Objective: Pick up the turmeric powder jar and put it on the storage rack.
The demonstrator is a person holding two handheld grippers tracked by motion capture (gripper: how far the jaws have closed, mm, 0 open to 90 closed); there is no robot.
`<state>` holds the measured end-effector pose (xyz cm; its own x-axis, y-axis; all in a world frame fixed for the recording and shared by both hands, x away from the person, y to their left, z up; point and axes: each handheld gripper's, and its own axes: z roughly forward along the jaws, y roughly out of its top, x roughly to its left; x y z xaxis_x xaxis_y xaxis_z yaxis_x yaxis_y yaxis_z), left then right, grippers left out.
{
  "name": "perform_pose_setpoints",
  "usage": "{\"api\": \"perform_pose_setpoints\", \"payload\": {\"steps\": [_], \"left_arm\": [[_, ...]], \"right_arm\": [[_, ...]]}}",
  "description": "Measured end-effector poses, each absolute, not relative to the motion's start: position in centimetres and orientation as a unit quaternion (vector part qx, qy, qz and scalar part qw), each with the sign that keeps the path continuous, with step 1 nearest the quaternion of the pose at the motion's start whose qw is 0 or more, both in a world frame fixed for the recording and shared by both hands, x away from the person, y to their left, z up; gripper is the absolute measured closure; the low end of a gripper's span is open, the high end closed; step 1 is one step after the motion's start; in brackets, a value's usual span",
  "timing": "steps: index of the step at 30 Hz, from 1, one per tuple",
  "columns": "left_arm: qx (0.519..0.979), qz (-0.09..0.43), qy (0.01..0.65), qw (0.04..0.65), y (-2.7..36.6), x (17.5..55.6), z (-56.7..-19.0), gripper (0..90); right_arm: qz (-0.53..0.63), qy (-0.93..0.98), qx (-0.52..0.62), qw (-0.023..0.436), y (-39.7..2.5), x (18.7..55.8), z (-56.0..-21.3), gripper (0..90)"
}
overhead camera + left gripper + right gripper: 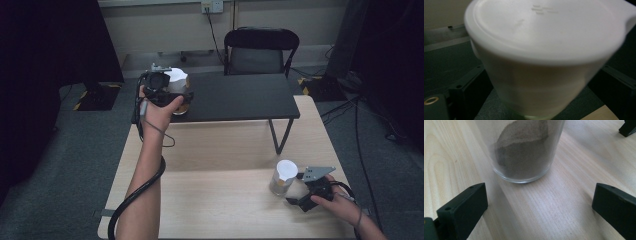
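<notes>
A white-lidded cup (178, 78) stands near the front left corner of a low black shelf (240, 95). My left gripper (172, 97) is at this cup (541, 57), which looms close and blurred in the left gripper view with a black jaw on either side; the jaws stand wide and look open. A second glass (283, 178) with a white lid stands on the wooden table (220, 150) at the right. It holds brown powder (524, 150). My right gripper (296, 191) rests just right of it, open (539, 200), with the glass ahead of the jaws, not between them.
The black shelf stands on thin legs across the far half of the wooden table. A black chair (260, 50) is behind it. Cables (350, 115) lie on the grey floor at the right. My left gripper's cable (135, 195) loops under the forearm.
</notes>
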<state>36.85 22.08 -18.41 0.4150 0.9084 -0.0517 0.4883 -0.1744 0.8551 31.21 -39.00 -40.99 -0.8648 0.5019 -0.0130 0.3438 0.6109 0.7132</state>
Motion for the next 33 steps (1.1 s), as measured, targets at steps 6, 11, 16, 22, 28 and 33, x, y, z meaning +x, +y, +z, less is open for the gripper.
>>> {"api": "perform_pose_setpoints", "payload": {"steps": [6,11,16,22,28,33], "left_arm": [[0.720,0.242,0.481,0.437,22.5,36.2,-19.2,5.3],[0.724,0.244,0.474,0.438,22.6,35.6,-19.8,3.9],[0.721,0.236,0.472,0.449,23.5,34.9,-20.4,4.8],[0.721,0.237,0.463,0.459,24.2,33.7,-20.8,4.8],[0.728,0.231,0.445,0.467,24.6,32.7,-21.4,4.8],[0.732,0.220,0.427,0.483,25.1,31.8,-22.7,4.8]], "right_arm": [[0.372,0.891,0.237,0.106,-39.0,31.2,-41.0,0.0],[0.372,0.891,0.237,0.106,-39.0,31.2,-41.0,0.0],[0.372,0.891,0.237,0.106,-39.0,31.2,-41.0,0.0],[0.372,0.891,0.237,0.107,-39.0,31.2,-41.0,0.0],[0.372,0.891,0.237,0.107,-39.0,31.2,-41.0,0.0],[0.371,0.891,0.237,0.106,-39.0,31.2,-41.0,0.0]]}}
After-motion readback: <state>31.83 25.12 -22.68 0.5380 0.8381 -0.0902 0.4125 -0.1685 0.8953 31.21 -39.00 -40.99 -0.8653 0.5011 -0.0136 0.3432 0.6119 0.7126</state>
